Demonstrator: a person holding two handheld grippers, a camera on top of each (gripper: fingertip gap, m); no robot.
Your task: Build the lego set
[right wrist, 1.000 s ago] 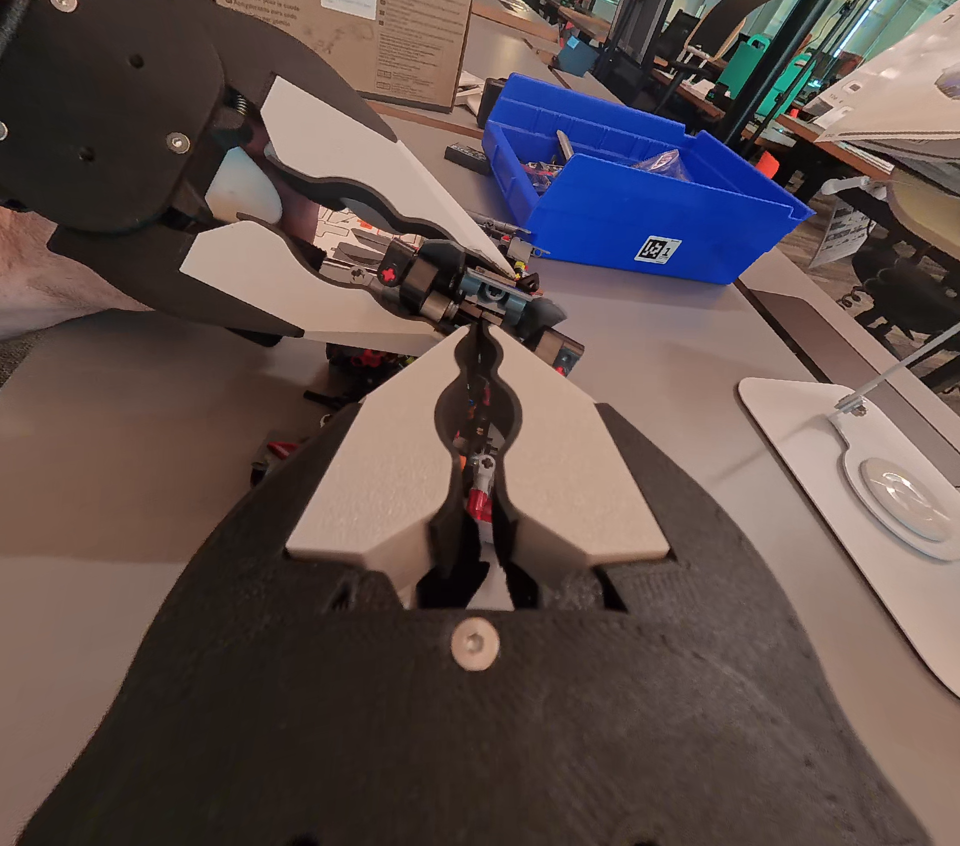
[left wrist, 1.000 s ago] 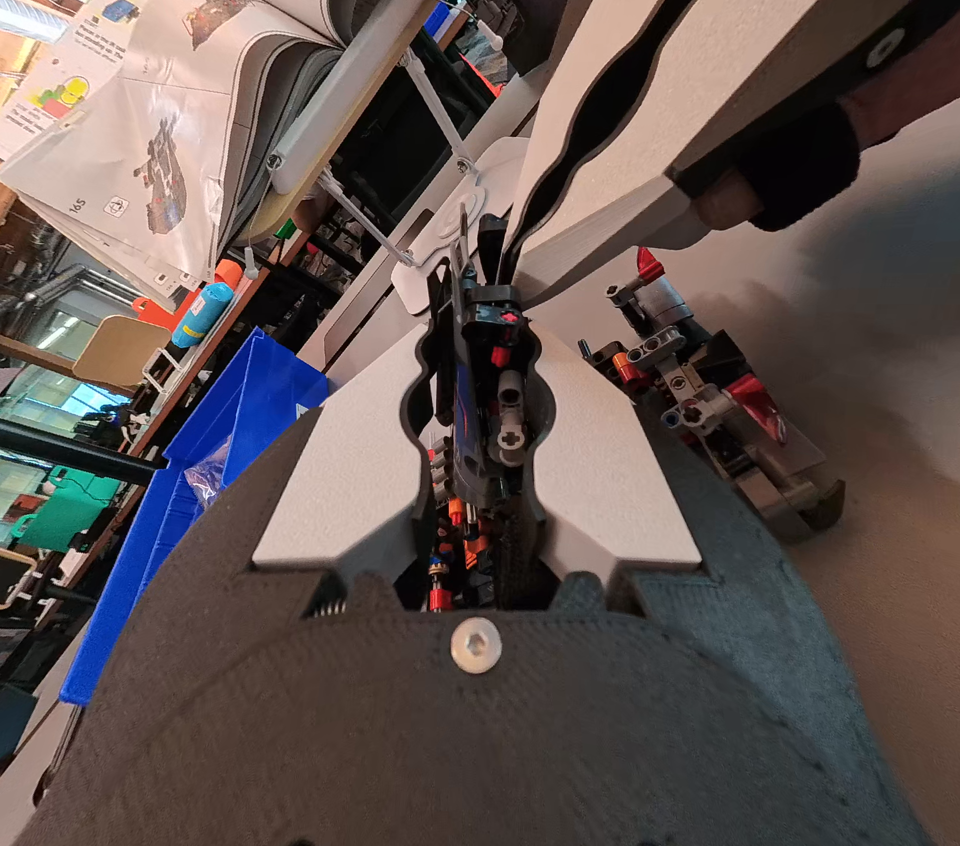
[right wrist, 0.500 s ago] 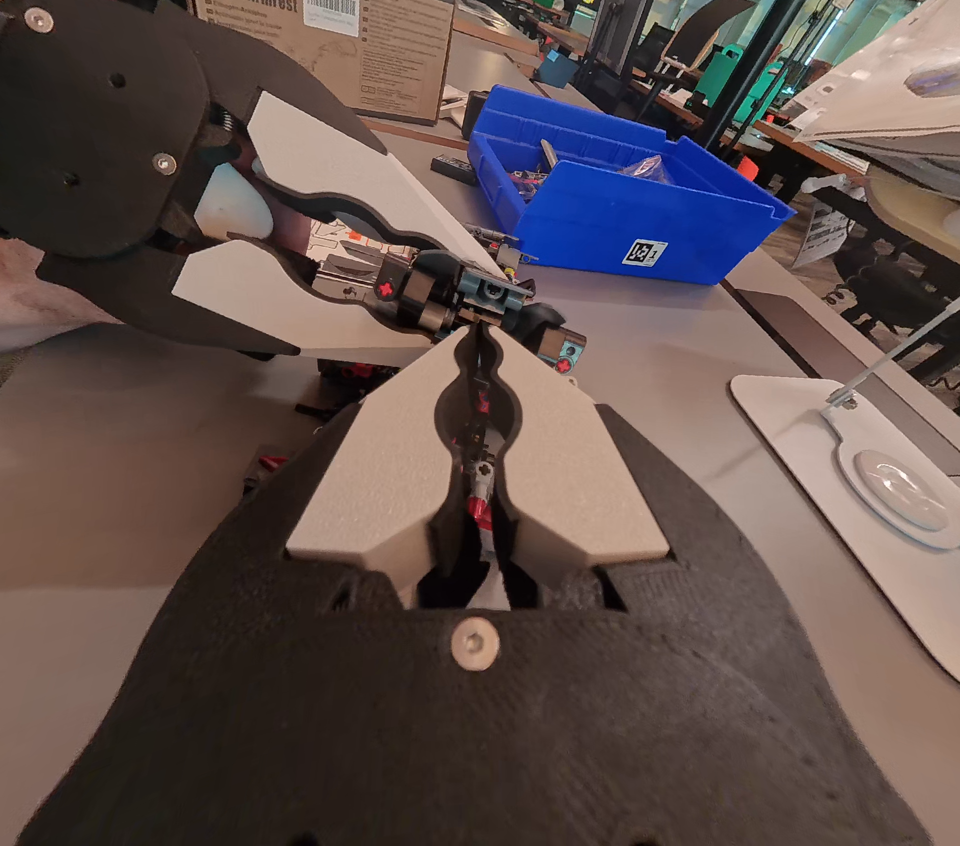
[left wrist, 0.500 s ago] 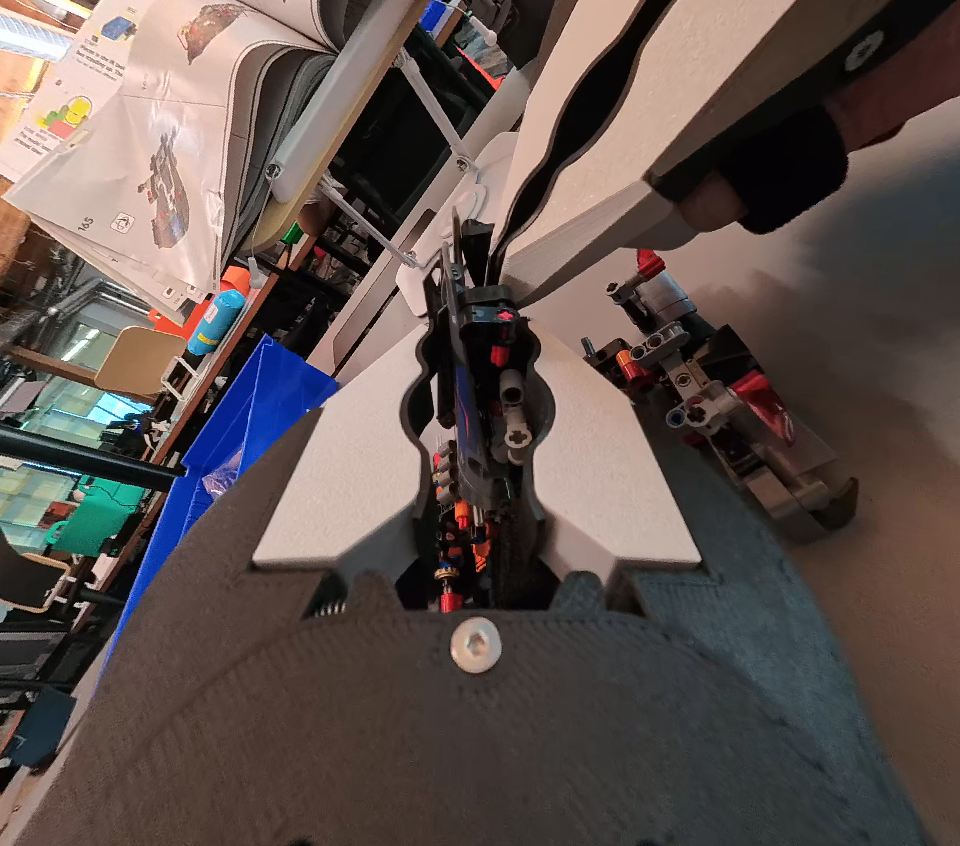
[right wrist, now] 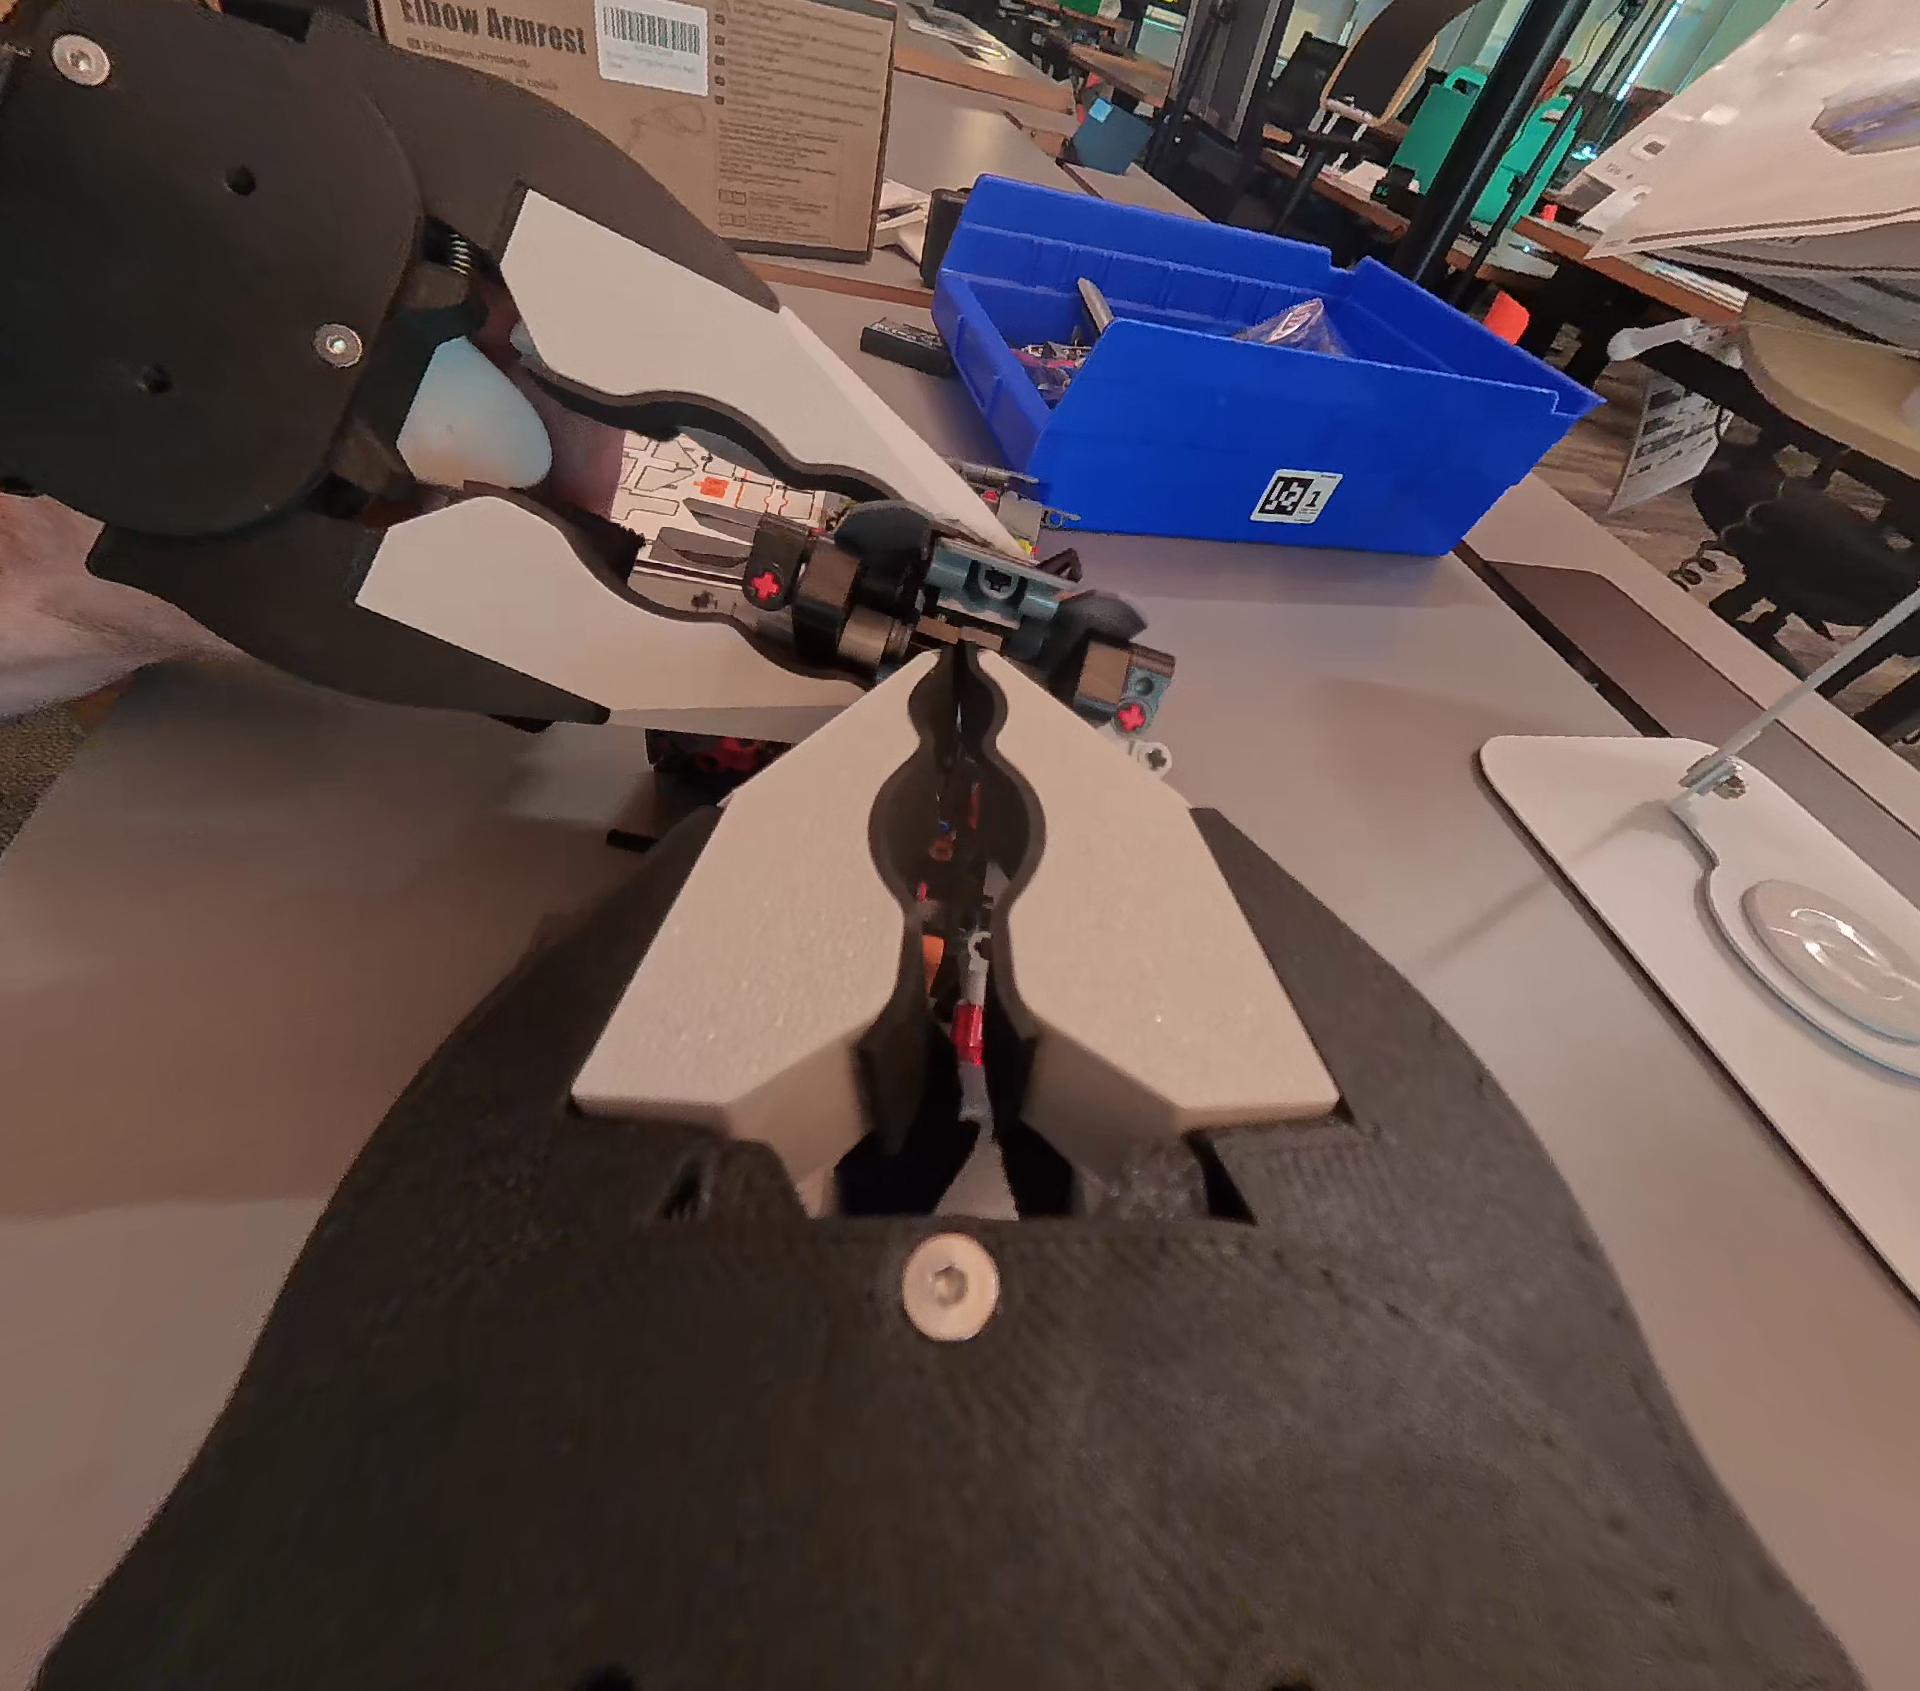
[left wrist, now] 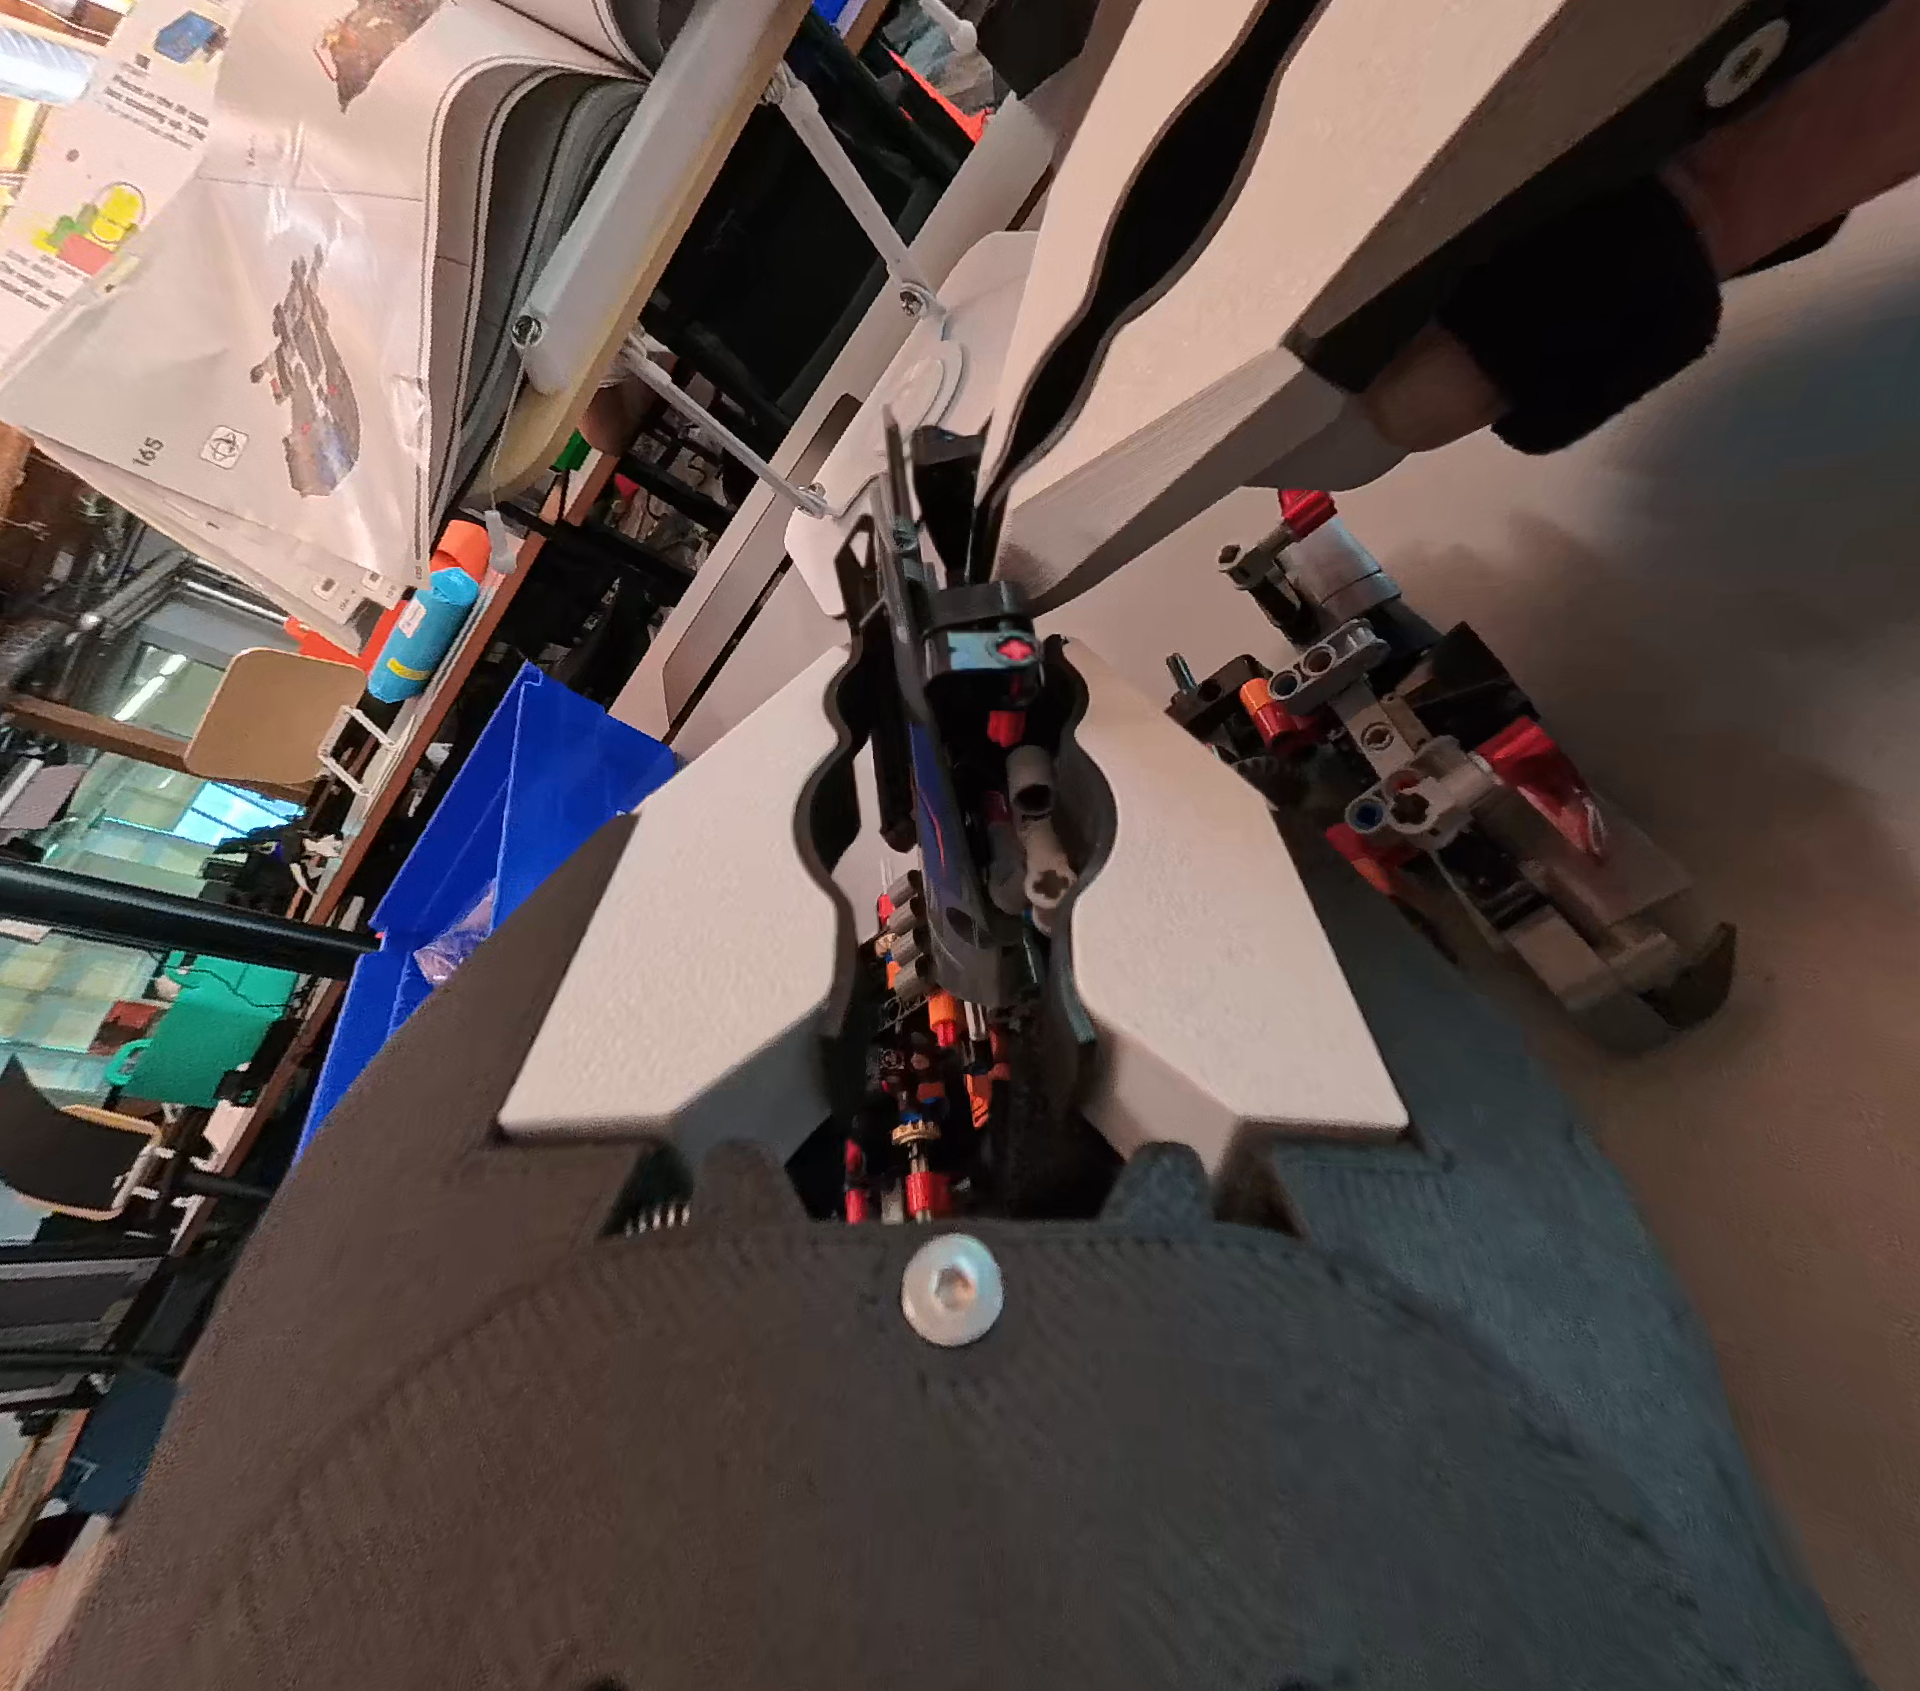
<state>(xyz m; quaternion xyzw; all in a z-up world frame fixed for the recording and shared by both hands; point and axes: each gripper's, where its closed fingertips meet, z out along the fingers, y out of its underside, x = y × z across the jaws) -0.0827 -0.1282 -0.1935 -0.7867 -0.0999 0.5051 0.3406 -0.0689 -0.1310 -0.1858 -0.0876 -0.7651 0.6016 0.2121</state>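
My left gripper [left wrist: 956,675] is shut on a small lego sub-assembly [left wrist: 971,768] of black, blue, grey and red parts, held above the table. It also shows in the right wrist view [right wrist: 914,587], in the left gripper [right wrist: 935,607] that reaches in from the left. My right gripper [right wrist: 958,667] is shut on a thin black piece [right wrist: 961,691] at the sub-assembly's underside. In the left wrist view the right gripper [left wrist: 992,524] comes down from the upper right onto the sub-assembly's far end. A larger lego build [left wrist: 1455,820] lies on the grey table [right wrist: 1351,758].
A blue bin [right wrist: 1247,415] with loose parts stands behind, with a cardboard box [right wrist: 644,72] farther back left. An open instruction booklet [left wrist: 343,114] rests on a stand whose white base [right wrist: 1621,893] lies at the right. A printed sheet [right wrist: 707,488] lies under the left gripper. Less than 4 cm separates the two grippers' tips.
Both grippers stay shut on the sub-assembly, joined tip to tip. The pair has shifted and tilted slightly, so the background slides a little in both views.
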